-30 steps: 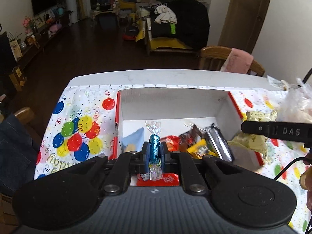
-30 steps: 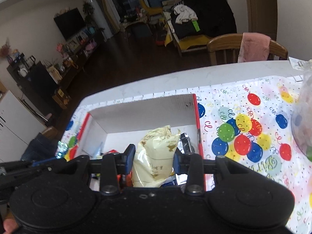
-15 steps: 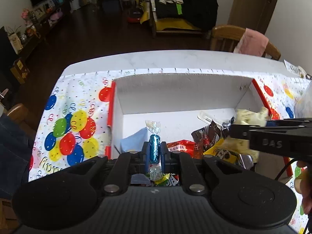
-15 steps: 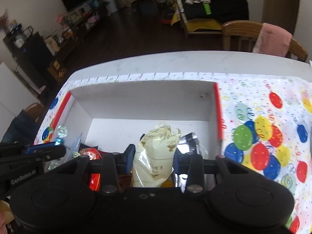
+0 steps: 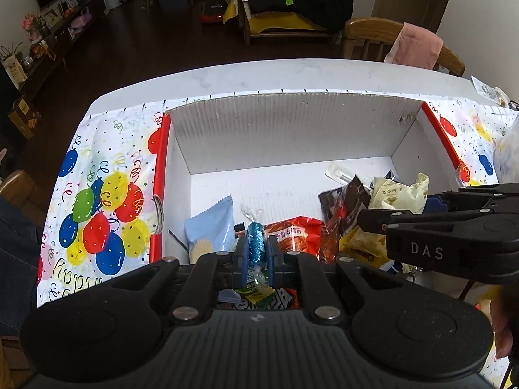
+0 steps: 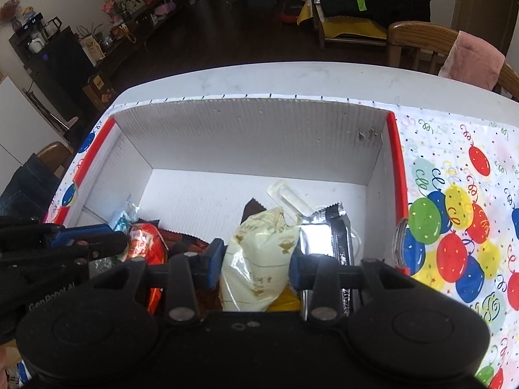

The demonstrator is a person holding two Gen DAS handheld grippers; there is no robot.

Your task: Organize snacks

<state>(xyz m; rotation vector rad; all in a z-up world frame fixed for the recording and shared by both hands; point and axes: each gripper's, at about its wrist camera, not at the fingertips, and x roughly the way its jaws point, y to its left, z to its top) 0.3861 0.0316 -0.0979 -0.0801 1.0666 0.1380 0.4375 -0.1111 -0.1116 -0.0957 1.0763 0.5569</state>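
Observation:
My left gripper (image 5: 254,253) is shut on a blue foil-wrapped candy (image 5: 255,241), held over the near left part of a white cardboard box (image 5: 292,129) with red edges. My right gripper (image 6: 256,259) is shut on a cream snack packet (image 6: 259,259), held over the near right part of the same box (image 6: 253,133). The right gripper also shows in the left wrist view (image 5: 421,207), with the cream packet (image 5: 394,196) in it. The left gripper shows at the left of the right wrist view (image 6: 97,243).
In the box lie a light blue packet (image 5: 211,227), a red packet (image 5: 292,233), a brown packet (image 5: 343,204), a silver packet (image 6: 327,233) and a clear wrapper (image 6: 292,199). A balloon-print cloth (image 5: 97,210) covers the white table (image 5: 259,74). Wooden chairs (image 5: 373,35) stand behind.
Both grippers have moved forward and lower over the box, each still holding its snack. The box now fills more of both views.

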